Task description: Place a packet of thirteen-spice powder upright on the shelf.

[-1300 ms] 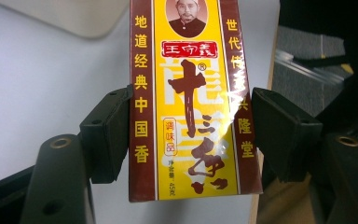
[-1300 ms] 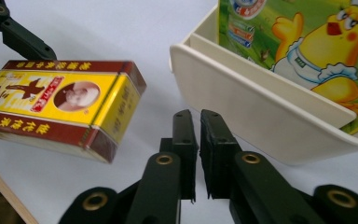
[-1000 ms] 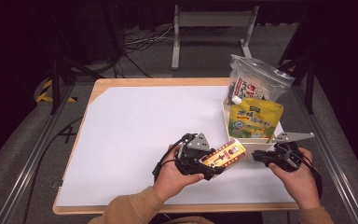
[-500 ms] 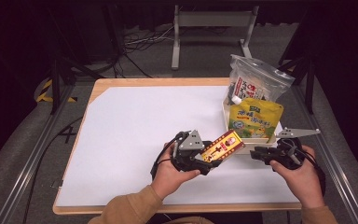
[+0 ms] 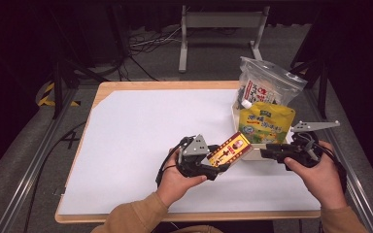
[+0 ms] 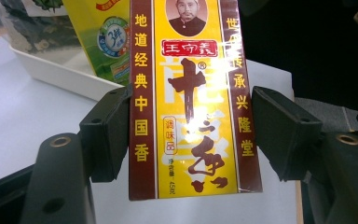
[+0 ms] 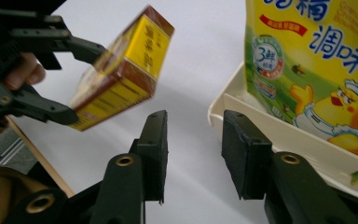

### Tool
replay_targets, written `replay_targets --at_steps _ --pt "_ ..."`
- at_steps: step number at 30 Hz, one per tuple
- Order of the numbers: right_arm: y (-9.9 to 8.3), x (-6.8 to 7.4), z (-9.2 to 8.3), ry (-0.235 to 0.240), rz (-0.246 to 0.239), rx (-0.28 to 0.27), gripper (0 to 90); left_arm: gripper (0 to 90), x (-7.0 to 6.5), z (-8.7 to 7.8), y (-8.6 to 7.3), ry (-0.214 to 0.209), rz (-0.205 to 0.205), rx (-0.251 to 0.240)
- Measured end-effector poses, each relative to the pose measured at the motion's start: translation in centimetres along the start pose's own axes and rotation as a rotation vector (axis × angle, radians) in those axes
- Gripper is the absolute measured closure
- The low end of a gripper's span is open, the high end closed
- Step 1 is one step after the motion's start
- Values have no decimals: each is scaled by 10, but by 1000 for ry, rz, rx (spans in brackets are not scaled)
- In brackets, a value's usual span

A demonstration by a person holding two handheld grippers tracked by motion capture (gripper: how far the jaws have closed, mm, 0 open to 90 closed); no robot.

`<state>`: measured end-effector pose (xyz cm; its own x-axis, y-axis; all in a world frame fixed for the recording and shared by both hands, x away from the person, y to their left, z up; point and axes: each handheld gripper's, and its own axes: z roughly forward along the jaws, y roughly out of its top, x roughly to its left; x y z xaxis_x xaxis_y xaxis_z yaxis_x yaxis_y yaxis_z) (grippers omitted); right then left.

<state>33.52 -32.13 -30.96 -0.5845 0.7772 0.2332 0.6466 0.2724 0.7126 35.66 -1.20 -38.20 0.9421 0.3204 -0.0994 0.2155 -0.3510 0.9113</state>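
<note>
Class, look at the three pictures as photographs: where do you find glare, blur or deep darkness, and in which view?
Left gripper view: glare washes out print on the box, which is otherwise sharp. Right gripper view: the box is smeared by blur, while the yellow pouch reads crisply. High view: the white table is bright and evenly lit, the surrounding floor falls into darkness, and small print is unreadable.

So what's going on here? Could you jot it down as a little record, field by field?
Left gripper: jaws clamped on the sides of the yellow and brown box, held above the table
Right gripper: jaws have just been opening, nothing between them
White tray: at the table's right edge, holds two pouches
Yellow pouch: upright, at the front
Clear pouch: behind the yellow one
</note>
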Motion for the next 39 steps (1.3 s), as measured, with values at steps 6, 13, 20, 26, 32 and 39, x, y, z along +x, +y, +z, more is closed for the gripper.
replay_targets --at_steps 6,13,20,26,32,39 --pt "16 5 -4 50 23 6 581 323 -1 1 -1 4 14 16" --pt "27 8 2 99 58 29 546 323 -4 5 -4 2 30 21" --pt "31 11 13 147 75 44 499 322 -6 5 -3 0 43 19" --pt "32 10 20 148 91 61 469 322 -8 6 -3 -3 47 21" --pt "29 10 30 166 80 65 420 322 -10 5 -3 -1 59 23" --pt "27 10 38 202 87 84 397 322 -12 3 -3 10 73 8"
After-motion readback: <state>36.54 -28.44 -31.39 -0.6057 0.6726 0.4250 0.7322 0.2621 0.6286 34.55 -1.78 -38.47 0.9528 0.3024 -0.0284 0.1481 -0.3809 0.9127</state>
